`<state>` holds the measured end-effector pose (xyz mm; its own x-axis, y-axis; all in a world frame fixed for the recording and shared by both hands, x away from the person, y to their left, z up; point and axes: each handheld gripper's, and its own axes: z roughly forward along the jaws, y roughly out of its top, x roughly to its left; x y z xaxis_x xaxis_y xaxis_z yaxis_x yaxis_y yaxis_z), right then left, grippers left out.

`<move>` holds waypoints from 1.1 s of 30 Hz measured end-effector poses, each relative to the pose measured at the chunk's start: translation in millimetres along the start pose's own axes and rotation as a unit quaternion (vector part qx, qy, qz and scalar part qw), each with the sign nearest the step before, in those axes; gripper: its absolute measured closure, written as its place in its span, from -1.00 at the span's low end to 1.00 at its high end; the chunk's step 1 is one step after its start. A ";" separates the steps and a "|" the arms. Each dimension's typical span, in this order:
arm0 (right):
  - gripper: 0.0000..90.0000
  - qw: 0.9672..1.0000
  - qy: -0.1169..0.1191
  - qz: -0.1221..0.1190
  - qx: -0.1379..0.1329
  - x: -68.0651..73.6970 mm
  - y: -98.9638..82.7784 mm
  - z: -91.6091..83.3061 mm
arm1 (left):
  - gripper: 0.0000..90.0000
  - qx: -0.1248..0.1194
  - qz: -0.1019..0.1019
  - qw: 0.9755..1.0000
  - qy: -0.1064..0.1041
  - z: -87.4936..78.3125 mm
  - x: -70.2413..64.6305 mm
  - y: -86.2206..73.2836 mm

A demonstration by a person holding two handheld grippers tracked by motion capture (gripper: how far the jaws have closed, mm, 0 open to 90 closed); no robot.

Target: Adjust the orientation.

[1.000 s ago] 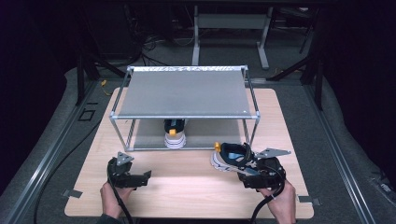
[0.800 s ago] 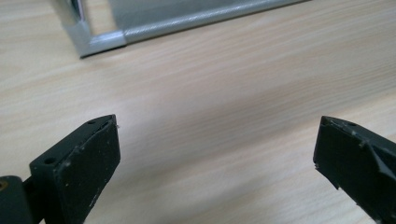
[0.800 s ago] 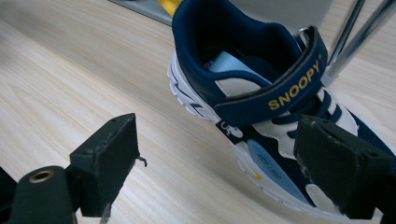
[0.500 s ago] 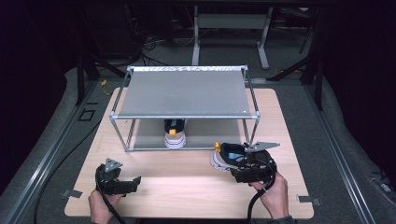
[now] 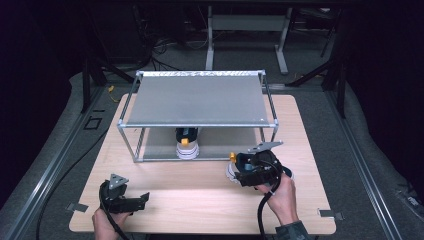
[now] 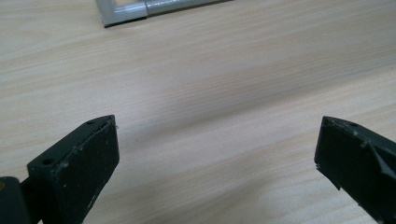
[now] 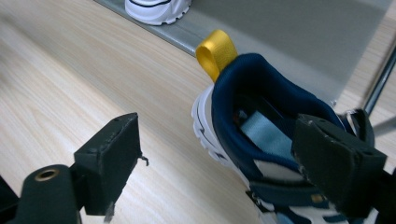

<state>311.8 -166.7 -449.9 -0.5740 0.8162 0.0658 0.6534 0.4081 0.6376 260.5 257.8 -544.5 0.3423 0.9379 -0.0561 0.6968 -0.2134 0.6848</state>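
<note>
My right gripper (image 7: 215, 154) has been narrowing its still-spread jaws astride the navy-and-white sneaker with a yellow heel loop (image 7: 252, 121), just before the metal-framed shelf (image 5: 200, 97); my left gripper (image 6: 215, 149) gapes over bare wooden surface (image 5: 200, 190).

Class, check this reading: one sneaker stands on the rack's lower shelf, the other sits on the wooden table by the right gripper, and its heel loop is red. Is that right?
Not quite. The heel loop on the sneaker by the right gripper is yellow, not red, as the right gripper view shows. The rest holds: the other sneaker stands on the rack's lower shelf, and this one sits on the wooden table.
</note>
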 end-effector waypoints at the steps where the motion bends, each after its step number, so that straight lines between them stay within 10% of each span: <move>1: -0.59 1.000 0.001 0.001 0.000 -0.5 2.2 3.0 | -1.00 -0.002 -0.002 1.000 -0.001 0.6 -1.5 -1.3; 12: -0.02 0.999 -0.005 0.024 0.036 -4.1 17.3 34.3 | -1.00 0.006 0.002 1.000 -0.010 6.4 -8.1 -4.9; 18: 0.61 0.998 -0.021 0.034 0.047 -3.4 17.7 46.9 | -1.00 0.016 0.002 1.000 -0.008 9.4 -7.9 -5.9; 33: 0.73 0.999 0.011 -0.002 0.035 14.4 3.2 27.1 | -1.00 0.013 0.005 1.000 -0.012 8.4 -6.6 -4.8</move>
<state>319.0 -142.6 -467.6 -0.5862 0.8062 0.0805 0.6842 0.4394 0.5820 260.1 250.3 -553.5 0.3644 0.9288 -0.0676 0.7100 -0.2301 0.6656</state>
